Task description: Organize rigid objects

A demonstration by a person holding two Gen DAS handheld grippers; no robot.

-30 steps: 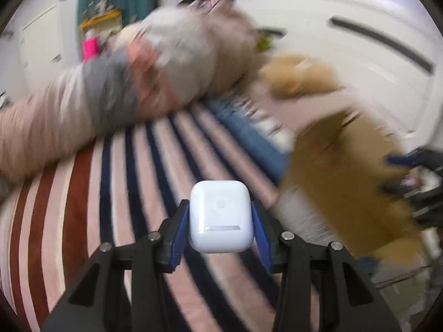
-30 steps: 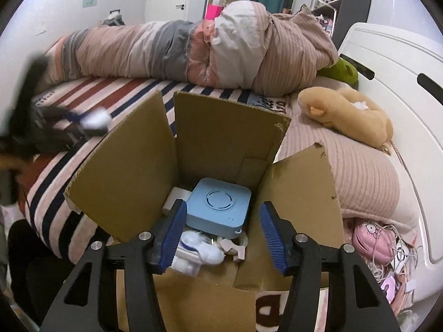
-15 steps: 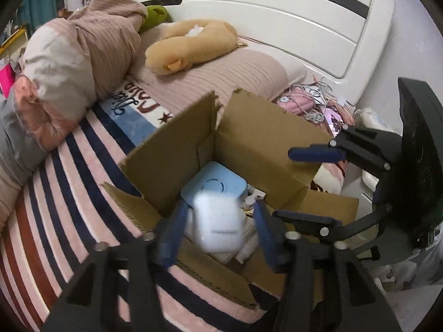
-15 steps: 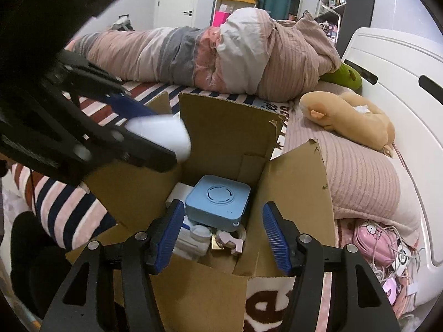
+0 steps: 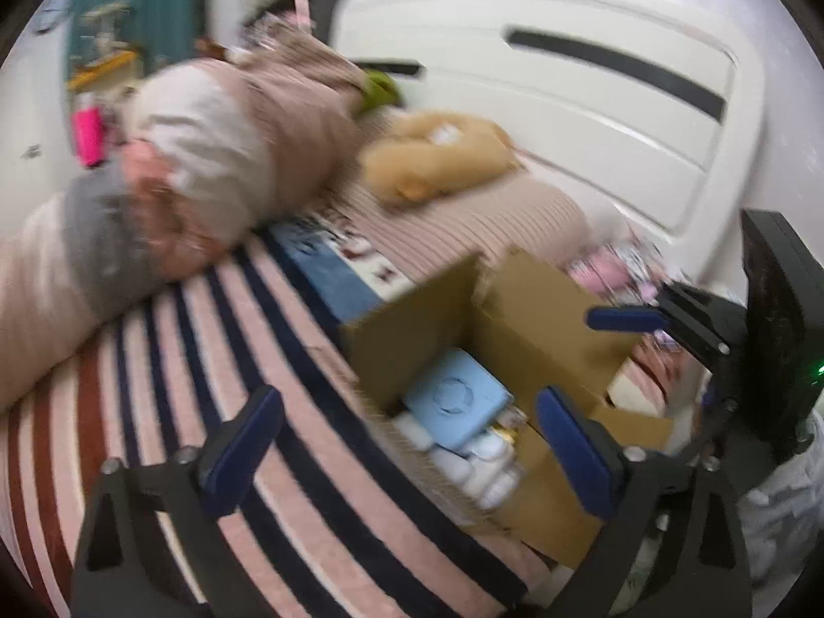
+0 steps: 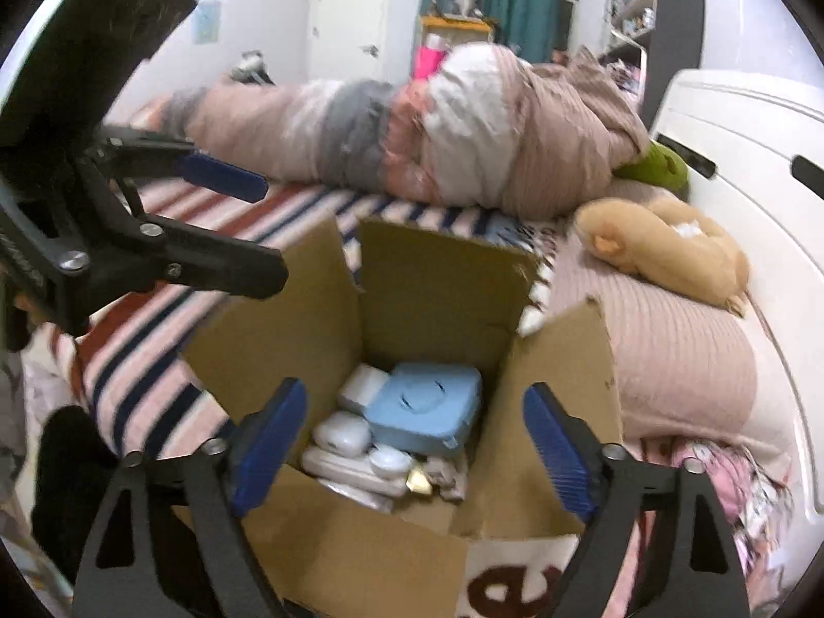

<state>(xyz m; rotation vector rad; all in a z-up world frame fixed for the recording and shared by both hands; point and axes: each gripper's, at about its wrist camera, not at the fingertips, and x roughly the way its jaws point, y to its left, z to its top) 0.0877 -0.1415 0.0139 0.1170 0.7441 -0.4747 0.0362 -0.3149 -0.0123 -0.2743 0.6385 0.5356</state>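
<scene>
An open cardboard box stands on the striped bed; it also shows in the left wrist view. Inside lie a light blue square device, a white earbud case and several small white items. The blue device also shows in the left wrist view. My left gripper is open and empty, over the bed beside the box's left flap; it shows in the right wrist view. My right gripper is open and empty above the box's near side.
A rolled quilt lies across the bed behind the box. A tan plush toy rests on a ribbed pink pillow by the white headboard. Pink clutter lies right of the box.
My left gripper carried the white earbud case over the box, let it go and opened. The case now lies in the box. The left gripper has drawn back to the left.
</scene>
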